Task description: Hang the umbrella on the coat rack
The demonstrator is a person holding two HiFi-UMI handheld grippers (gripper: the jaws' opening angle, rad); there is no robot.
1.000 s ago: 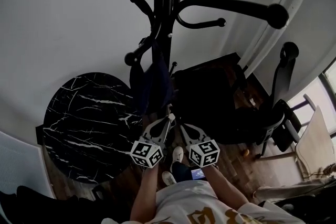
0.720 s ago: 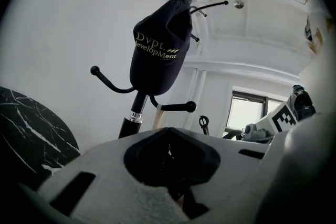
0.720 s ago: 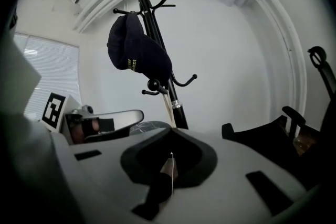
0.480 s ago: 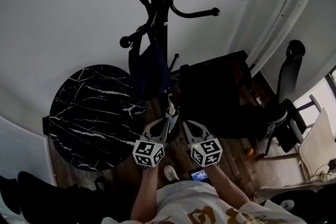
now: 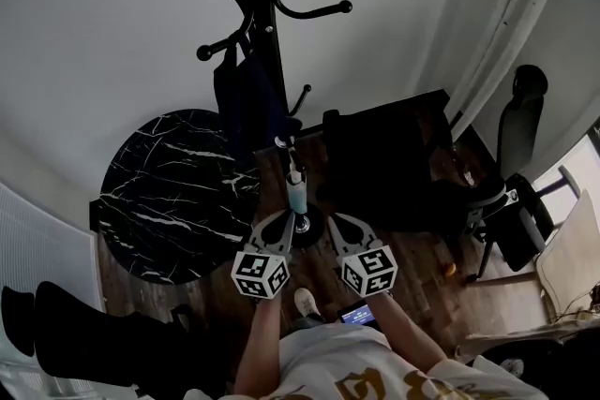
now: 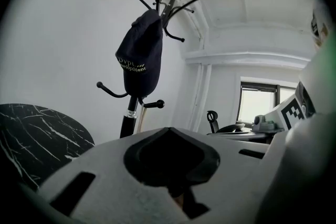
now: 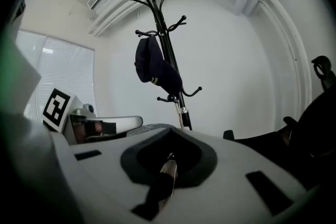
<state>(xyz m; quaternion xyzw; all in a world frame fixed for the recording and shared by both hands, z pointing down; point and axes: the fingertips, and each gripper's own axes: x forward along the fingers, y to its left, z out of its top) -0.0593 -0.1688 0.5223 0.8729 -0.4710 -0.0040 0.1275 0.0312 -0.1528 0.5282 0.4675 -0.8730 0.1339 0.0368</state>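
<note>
Left tool point(image 5: 282, 222) and right tool point(image 5: 337, 225) are closed, empty. The umbrella point(image 5: 242, 98) hangs on the rack point(image 5: 269, 33); better retreat straight, not brushing it.

Daylight enters by the window point(image 6: 257, 105) right of the rack point(image 6: 127, 124) and blows out white. Walls point(image 5: 112, 23) are evenly lit; the floor point(image 5: 419, 269) under the rack is near black. Fisheye bends edges, corners vignette, the near foreground blurs.

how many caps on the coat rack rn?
1: a navy cap hangs high on the coat rack, above its lower hooks. Another cap behind it or behind the pole would be hidden.
</note>
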